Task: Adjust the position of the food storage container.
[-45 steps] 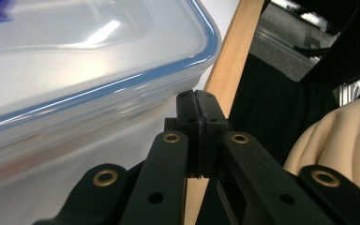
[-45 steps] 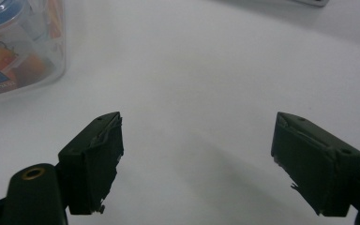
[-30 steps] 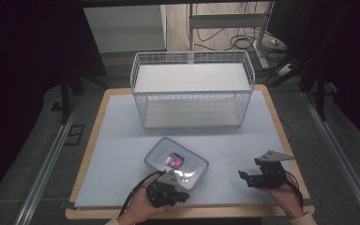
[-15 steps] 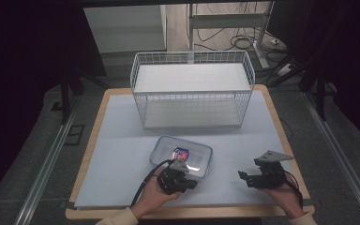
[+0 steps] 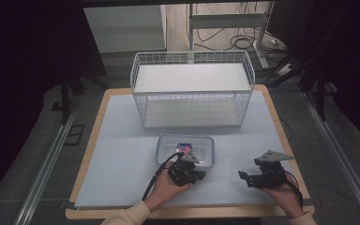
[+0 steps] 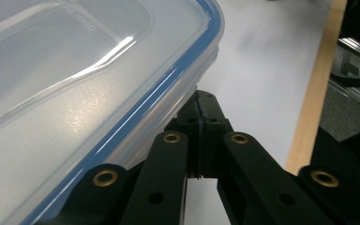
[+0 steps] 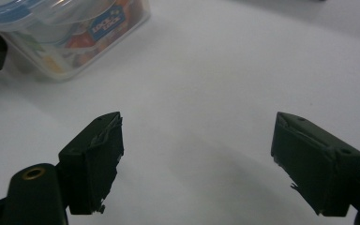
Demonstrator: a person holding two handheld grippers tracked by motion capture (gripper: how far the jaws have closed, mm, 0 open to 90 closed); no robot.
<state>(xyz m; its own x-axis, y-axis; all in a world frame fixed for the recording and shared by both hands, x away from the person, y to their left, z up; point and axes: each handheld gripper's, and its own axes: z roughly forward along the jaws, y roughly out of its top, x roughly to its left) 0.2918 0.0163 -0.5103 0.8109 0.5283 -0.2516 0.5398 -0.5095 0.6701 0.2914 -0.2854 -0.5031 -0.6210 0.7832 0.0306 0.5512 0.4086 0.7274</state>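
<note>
Left gripper (image 5: 193, 171): held in the person's left hand (image 5: 166, 187) at the near middle of the table; its jaws are pressed together, tip to tip, with nothing between them. In the left gripper view the closed tips sit just under the corner rim of the container, at or against its side; whether they actually touch cannot be told.

Right gripper (image 5: 247, 177): held in the person's right hand (image 5: 286, 194) at the near right of the table; its jaws are spread wide and hold nothing. In the right gripper view bare white table surface lies between the two pads.

Plastic container (image 5: 185, 149): clear rectangular box with a blue-rimmed lid (image 6: 75, 89), lid on; lies flat on the table near its middle, just beyond the left gripper and well apart from the right gripper, to that gripper's left.

Container contents: a printed label or paper in red, blue and orange (image 7: 105, 26) shows through the clear wall and lid; anything further inside cannot be made out.

Wire basket (image 5: 192, 89): white, rectangular, open-topped; stands at the far side of the table, beyond the container and apart from it; a pale flat floor is visible within.

Table (image 5: 122, 154): white top with a wooden edge.
</note>
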